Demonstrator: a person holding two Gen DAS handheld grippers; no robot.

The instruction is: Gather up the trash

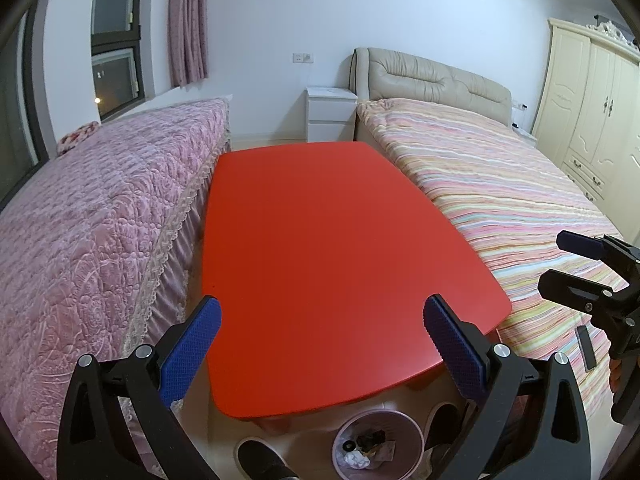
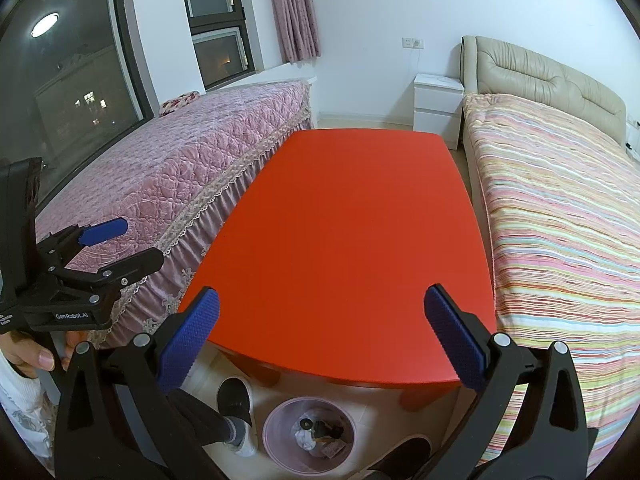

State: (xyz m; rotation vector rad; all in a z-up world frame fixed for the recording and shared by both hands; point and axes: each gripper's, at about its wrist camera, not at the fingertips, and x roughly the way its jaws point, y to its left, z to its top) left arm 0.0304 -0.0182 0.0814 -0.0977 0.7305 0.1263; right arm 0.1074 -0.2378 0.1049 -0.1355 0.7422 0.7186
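Two claws, left (image 1: 320,336) and right (image 2: 320,324), both spread and holding nothing; I see the red desk (image 1: 320,220) bare, trash in the bin (image 2: 310,438) at lower centre; I judge collection finished.

A red table (image 1: 320,248) stood on the pale floor (image 2: 368,412) between a pink quilted bed (image 1: 100,208) and a striped bed (image 1: 500,184). On the floor at its near edge sat a pink bin (image 2: 309,434) holding scraps.
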